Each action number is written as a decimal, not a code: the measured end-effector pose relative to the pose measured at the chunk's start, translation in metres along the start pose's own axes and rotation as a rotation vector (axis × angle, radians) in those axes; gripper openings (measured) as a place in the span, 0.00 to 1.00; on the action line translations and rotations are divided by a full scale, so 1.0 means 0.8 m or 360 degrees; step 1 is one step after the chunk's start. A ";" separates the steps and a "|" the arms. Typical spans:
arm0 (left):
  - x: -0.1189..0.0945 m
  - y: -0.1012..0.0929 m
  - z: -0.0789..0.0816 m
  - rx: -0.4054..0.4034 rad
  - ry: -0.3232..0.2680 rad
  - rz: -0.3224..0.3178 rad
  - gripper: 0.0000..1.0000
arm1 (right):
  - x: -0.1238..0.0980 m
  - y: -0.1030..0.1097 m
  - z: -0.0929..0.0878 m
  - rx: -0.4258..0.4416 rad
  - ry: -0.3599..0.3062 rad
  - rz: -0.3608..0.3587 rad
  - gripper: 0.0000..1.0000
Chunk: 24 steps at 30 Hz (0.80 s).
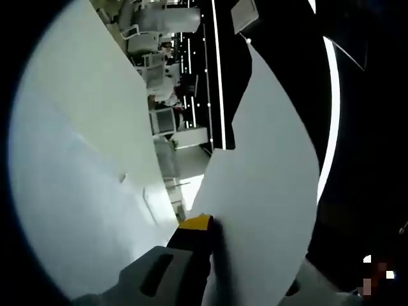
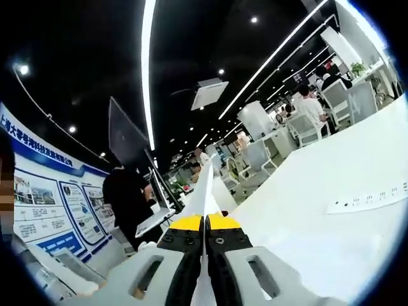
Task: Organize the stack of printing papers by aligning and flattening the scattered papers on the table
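My right gripper (image 2: 205,223): jaws pressed together on the edge of a paper sheet (image 2: 205,185), which rises edge-on toward 12 o'clock from between the yellow tips.

My left gripper (image 1: 210,224): one yellow-tipped jaw visible at 6 o'clock, lying against a paper sheet (image 1: 268,185); the other jaw is hidden behind the paper, so I cannot tell the grip for certain. That sheet spreads from 6 o'clock up toward 1 o'clock.

Bench (image 1: 83,191): white surface, at 9 o'clock in the left gripper view; in the right gripper view it runs from 3 to 5 o'clock (image 2: 331,172).

Power strip (image 2: 366,199): white, lying on the bench at 4 o'clock in the right gripper view.

Person in black (image 2: 127,197): standing at 8 o'clock beyond the gripper.

Display board (image 2: 51,204): blue and white, at 9 o'clock.

Chairs (image 2: 347,102): white, at 2 o'clock, with seated people nearby.
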<state>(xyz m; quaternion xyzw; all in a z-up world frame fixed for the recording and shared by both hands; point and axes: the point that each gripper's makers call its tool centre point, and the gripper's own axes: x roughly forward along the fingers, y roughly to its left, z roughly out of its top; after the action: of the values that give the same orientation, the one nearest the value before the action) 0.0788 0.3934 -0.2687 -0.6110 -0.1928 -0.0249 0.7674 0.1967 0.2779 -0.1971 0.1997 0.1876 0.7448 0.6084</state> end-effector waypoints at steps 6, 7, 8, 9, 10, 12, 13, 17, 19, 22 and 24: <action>0.001 0.000 -0.002 -0.0006 -0.0004 -0.0001 0.11 | 0.009 0.002 -0.006 0.0009 0.0010 0.0007 0.00; 0.001 0.000 -0.003 -0.0008 -0.0003 -0.0002 0.11 | 0.011 0.003 -0.007 0.0006 0.0016 0.0010 0.00; 0.001 0.000 -0.004 -0.0010 -0.0002 -0.0003 0.11 | 0.013 0.004 -0.010 0.0009 0.0030 0.0013 0.00; 0.001 0.000 -0.004 -0.0011 -0.0001 -0.0003 0.11 | 0.014 0.004 -0.011 0.0010 0.0032 0.0013 0.00; 0.001 0.000 -0.003 -0.0012 -0.0001 -0.0003 0.11 | 0.016 0.006 -0.013 0.0009 0.0036 0.0018 0.00; 0.001 0.000 -0.003 -0.0014 -0.0002 -0.0005 0.11 | 0.019 0.009 -0.016 0.0010 0.0048 0.0026 0.00; 0.001 0.000 -0.003 -0.0014 -0.0003 -0.0005 0.11 | 0.021 0.010 -0.017 0.0007 0.0051 0.0030 0.00; 0.001 0.000 -0.001 -0.0015 -0.0009 -0.0007 0.11 | 0.023 0.012 -0.020 0.0007 0.0058 0.0031 0.00; 0.002 0.000 0.001 -0.0015 -0.0011 -0.0009 0.11 | 0.024 0.012 -0.021 0.0009 0.0053 0.0030 0.00; 0.002 0.002 0.000 -0.0016 -0.0012 -0.0006 0.11 | 0.026 0.014 -0.023 0.0016 0.0055 0.0037 0.00; 0.002 0.003 0.001 -0.0018 -0.0012 -0.0002 0.11 | 0.028 0.016 -0.025 0.0015 0.0060 0.0043 0.00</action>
<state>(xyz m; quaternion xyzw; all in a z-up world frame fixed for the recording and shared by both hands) 0.0807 0.3950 -0.2703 -0.6154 -0.1959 -0.0242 0.7631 0.1715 0.2967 -0.2056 0.1911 0.1998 0.7556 0.5938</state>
